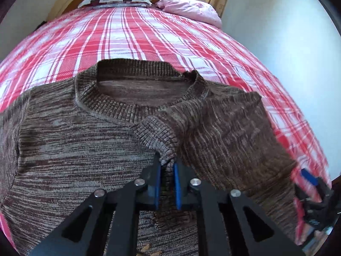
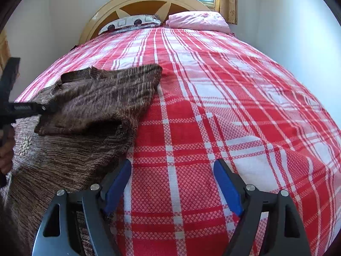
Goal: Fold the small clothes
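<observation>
Between the left gripper (image 1: 168, 168) pads, nearly closed, the sleeve cuff (image 1: 158, 134) is pinched, folded onto the brown sweater (image 1: 74, 140) lying on the plaid bed (image 2: 213, 106). Cuff could be dragged out of the fold if lifted before release. Right gripper (image 2: 172, 183) is held wide open, empty, angled down beside the sweater.

Coarse ribbed knit sweater (image 1: 74, 132) on woven checked bedspread (image 2: 213, 117); headboard (image 2: 149, 2) looks like painted wood.

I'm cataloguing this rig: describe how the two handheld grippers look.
Both match: the left gripper and right gripper have flat matte-black linkage arms with triangular cut-outs, round silver pivot pins, and two fingers faced with blue pads. No cables, markings or sleeves are visible.
</observation>
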Tool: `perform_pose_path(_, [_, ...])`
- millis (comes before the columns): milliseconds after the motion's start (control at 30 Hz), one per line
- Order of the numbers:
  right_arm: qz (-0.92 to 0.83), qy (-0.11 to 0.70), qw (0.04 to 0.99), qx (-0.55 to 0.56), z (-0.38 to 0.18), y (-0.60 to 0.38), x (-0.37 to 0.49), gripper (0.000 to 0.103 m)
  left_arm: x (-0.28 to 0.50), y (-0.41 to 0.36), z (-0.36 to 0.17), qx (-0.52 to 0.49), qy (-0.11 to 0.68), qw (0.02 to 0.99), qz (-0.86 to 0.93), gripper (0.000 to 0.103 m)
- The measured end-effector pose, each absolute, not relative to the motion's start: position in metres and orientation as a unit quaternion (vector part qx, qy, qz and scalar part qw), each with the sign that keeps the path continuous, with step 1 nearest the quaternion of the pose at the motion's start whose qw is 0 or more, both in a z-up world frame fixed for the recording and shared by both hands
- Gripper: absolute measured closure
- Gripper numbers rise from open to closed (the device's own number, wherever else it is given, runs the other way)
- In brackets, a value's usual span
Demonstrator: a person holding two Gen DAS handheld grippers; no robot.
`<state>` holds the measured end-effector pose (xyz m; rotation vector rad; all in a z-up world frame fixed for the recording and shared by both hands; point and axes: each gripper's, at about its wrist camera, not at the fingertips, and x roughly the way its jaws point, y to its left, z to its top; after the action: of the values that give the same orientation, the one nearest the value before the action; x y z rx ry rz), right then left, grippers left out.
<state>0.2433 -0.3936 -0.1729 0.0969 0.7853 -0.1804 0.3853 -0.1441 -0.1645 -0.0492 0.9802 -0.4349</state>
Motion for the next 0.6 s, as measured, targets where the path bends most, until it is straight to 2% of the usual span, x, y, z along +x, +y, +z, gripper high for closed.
perform_pose_path(33, [-0.084, 0.374, 0.923, 0.044, -0.166, -0.391, 0.242, 0.023, 0.383, -0.145, -0.163, -0.017, 0.463, 0.863, -0.203, 0.084])
perform_pose_path(67, [-0.076, 0.359, 0.929, 0.038, -0.156, -0.386, 0.242, 0.023, 0.382, -0.146, -0.162, -0.007, 0.461, 0.865, -0.198, 0.076])
perform_pose_path(233, [-0.010, 0.320, 0.946, 0.051, -0.121, -0.365, 0.268, 0.023, 0.375, -0.140, -0.159, 0.009, 0.456, 0.872, -0.178, 0.056])
perform_pose_path(333, [0.055, 0.349, 0.933, 0.071, -0.132, -0.349, 0.296, 0.023, 0.373, -0.131, -0.163, 0.002, 0.460, 0.871, -0.175, 0.055])
perform_pose_path(433, [0.072, 0.422, 0.902, 0.045, -0.166, -0.332, 0.313, 0.023, 0.366, -0.124, -0.161, -0.009, 0.461, 0.868, -0.183, 0.055])
perform_pose_path(500, [0.070, 0.422, 0.904, 0.004, -0.173, -0.323, 0.307, 0.023, 0.360, -0.112, -0.158, -0.028, 0.462, 0.865, -0.192, 0.055])
perform_pose_path(600, [0.064, 0.431, 0.900, -0.010, -0.163, -0.318, 0.300, 0.023, 0.344, -0.089, -0.149, -0.028, 0.451, 0.872, -0.190, 0.041])
